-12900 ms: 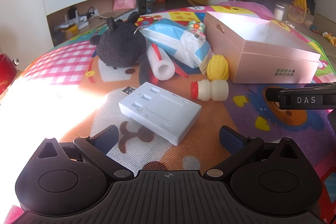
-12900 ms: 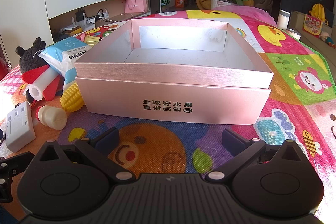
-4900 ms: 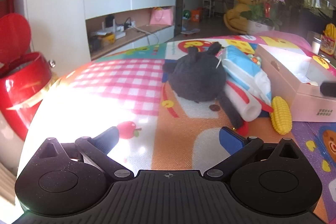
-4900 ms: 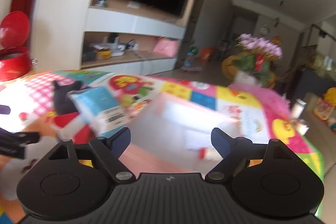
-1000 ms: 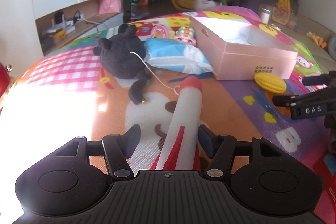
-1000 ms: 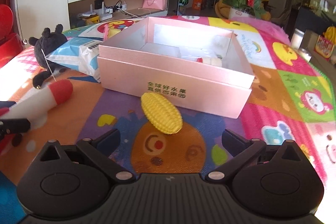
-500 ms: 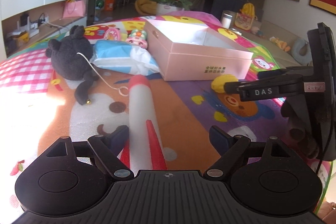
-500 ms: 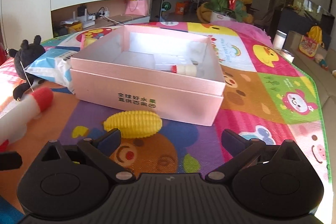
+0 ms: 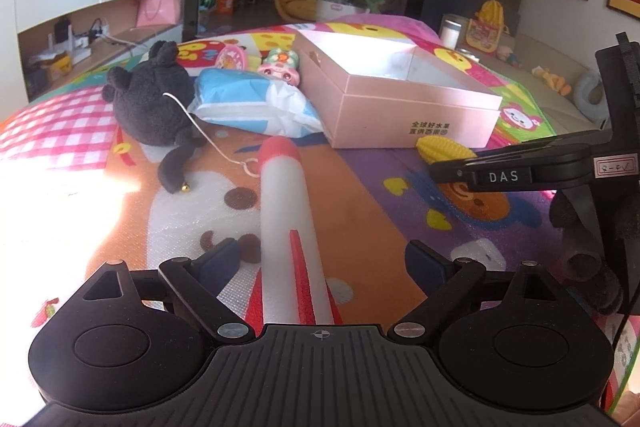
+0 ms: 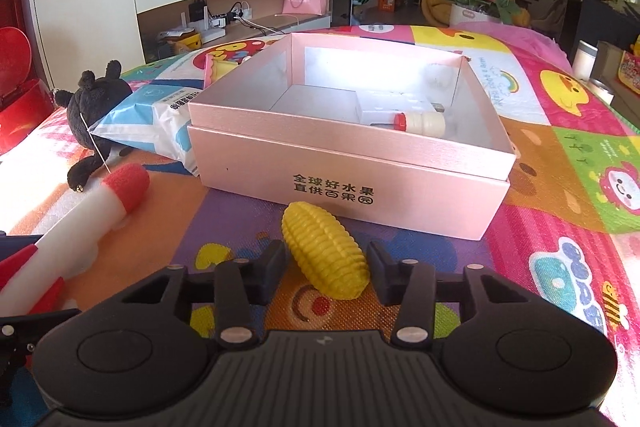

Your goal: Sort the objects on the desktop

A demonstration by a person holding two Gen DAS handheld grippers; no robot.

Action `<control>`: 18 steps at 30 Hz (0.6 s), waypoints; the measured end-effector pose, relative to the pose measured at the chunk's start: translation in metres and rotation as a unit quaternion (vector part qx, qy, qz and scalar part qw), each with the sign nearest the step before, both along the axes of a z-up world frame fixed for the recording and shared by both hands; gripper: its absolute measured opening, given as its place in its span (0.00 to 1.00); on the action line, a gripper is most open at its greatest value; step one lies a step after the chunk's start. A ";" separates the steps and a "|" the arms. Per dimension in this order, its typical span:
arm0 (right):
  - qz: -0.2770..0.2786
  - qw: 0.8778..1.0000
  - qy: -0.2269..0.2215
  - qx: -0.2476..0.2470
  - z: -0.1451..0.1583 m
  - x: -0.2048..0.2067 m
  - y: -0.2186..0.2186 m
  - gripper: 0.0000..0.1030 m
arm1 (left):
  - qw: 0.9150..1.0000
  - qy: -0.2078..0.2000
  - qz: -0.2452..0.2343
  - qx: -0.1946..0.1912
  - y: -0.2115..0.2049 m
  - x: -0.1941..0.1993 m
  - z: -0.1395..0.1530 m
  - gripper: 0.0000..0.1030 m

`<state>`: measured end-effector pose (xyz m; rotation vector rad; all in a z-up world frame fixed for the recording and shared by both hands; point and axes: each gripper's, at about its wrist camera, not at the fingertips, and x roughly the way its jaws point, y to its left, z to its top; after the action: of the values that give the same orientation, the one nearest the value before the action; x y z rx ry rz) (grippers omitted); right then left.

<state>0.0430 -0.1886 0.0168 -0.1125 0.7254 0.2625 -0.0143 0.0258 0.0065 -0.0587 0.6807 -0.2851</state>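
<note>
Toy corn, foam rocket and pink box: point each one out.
toy corn (image 10: 324, 250), right wrist view, middle of its ridged yellow body
foam rocket (image 9: 285, 211), left wrist view, white shaft below the red nose
pink box (image 10: 352, 187), right wrist view, front wall near the printed characters

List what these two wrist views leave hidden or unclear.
- Toy rocket: tail hidden under the left gripper body, left view.
- Toy corn: pad contact unclear in right gripper, jaws closing.
- Pink box: near floor hidden by its front wall, right view.
</note>
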 end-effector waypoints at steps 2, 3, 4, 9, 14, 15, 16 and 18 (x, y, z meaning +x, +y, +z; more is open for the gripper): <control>0.008 1.000 0.004 0.004 0.001 -0.006 -0.003 0.37 | 1.000 0.000 0.000 0.004 -0.001 0.000 0.000 0.91; 0.013 1.000 0.005 0.004 0.001 -0.009 -0.004 0.37 | 1.000 0.000 0.000 0.005 -0.001 0.001 -0.001 0.91; 0.018 1.000 0.004 0.001 0.001 -0.012 -0.006 0.37 | 1.000 0.001 0.001 0.005 -0.001 0.001 -0.001 0.91; -0.044 0.998 -0.018 -0.038 0.001 -0.009 -0.018 0.39 | 1.000 0.001 0.010 0.010 -0.003 0.002 -0.002 0.94; -0.063 0.997 -0.024 -0.029 0.001 -0.008 -0.028 0.46 | 1.000 0.002 0.011 0.013 -0.004 0.003 -0.003 0.98; -0.055 0.998 -0.024 -0.020 0.001 -0.009 -0.028 0.55 | 1.000 0.002 0.011 0.014 -0.004 0.003 -0.003 0.98; -0.047 0.998 -0.026 -0.013 0.002 -0.011 -0.027 0.63 | 1.000 0.002 0.011 0.016 -0.005 0.003 -0.003 0.98; -0.036 0.999 -0.030 -0.008 0.001 -0.012 -0.024 0.66 | 1.000 0.002 0.010 0.018 -0.005 0.002 -0.003 0.98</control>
<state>0.0312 -0.2123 0.0182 -0.1095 0.6699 0.1834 -0.0119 0.0203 0.0032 -0.0318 0.6881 -0.2526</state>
